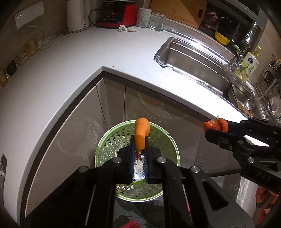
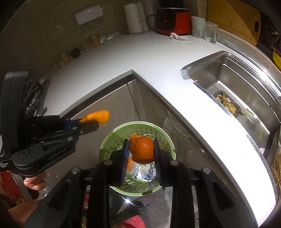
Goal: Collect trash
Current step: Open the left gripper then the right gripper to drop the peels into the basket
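My left gripper (image 1: 140,140) is shut on a strip of orange peel (image 1: 141,135) and holds it above the green perforated bin (image 1: 105,145). It also shows in the right wrist view (image 2: 91,123), with the strip of peel (image 2: 98,116) sticking out. My right gripper (image 2: 141,145) is shut on a curled orange peel (image 2: 143,149) over the same green bin (image 2: 112,135). In the left wrist view the right gripper (image 1: 213,128) holds its peel (image 1: 216,124) to the right of the bin. Paper and foil trash (image 2: 144,171) lies in the bin.
A crumpled white tissue (image 1: 127,29) lies on the white counter (image 1: 87,61) by the red appliance (image 1: 116,14). Kettle, mug and glass stand at the back. The steel sink (image 2: 237,84) holds a container of food scraps (image 2: 226,103). Cabinet doors stand behind the bin.
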The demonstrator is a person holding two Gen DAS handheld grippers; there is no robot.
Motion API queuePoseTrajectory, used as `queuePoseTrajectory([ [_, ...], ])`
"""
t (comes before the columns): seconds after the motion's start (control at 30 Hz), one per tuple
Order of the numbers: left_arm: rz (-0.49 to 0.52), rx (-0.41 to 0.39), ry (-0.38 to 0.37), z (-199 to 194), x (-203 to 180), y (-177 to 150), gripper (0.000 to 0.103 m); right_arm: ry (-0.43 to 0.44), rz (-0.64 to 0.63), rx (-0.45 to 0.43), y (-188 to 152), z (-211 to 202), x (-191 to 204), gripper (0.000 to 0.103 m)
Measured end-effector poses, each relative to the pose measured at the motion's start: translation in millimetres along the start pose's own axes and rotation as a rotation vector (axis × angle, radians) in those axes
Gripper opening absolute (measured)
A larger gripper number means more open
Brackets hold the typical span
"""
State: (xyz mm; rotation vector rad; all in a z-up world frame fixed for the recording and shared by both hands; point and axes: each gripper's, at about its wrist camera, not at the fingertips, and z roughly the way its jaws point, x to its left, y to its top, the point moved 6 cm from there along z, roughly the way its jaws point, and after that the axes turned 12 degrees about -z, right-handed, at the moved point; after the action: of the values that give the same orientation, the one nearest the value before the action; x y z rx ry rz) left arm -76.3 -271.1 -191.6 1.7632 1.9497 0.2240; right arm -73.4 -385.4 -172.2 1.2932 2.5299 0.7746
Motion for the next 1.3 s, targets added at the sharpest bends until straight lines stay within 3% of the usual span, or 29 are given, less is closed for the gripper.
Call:
queuePoseTrajectory([
  [0.27, -0.05, 0.058, 0.009, 22, 10, -9, 0.012, -0.001, -0.013, 0.011, -1, 1, 4, 0.029],
  [0.33, -0.057, 0.084, 0.01, 27, 13, -12, 0.027, -0.002, -0.014, 0.013, -1, 1, 4, 0.029],
  [0.37, -0.063, 0.096, 0.01, 30, 14, -13, 0.053, -0.002, -0.015, 0.014, -1, 1, 4, 0.029],
  [0.4, -0.068, 0.092, 0.007, 29, 15, -13, 0.068, -0.001, -0.015, 0.014, -1, 1, 4, 0.029],
  [0.47, -0.072, 0.08, 0.007, 26, 16, -12, 0.074, -0.002, -0.015, 0.015, 0, 2, 4, 0.029],
  [0.87, -0.078, 0.016, 0.041, -5, 23, 9, 0.088, 0.006, -0.02, -0.001, 3, 0, 7, 0.029],
  [1.3, -0.098, -0.055, 0.078, -38, 39, 18, 0.09, 0.029, -0.033, -0.011, 5, 3, 20, 0.029],
])
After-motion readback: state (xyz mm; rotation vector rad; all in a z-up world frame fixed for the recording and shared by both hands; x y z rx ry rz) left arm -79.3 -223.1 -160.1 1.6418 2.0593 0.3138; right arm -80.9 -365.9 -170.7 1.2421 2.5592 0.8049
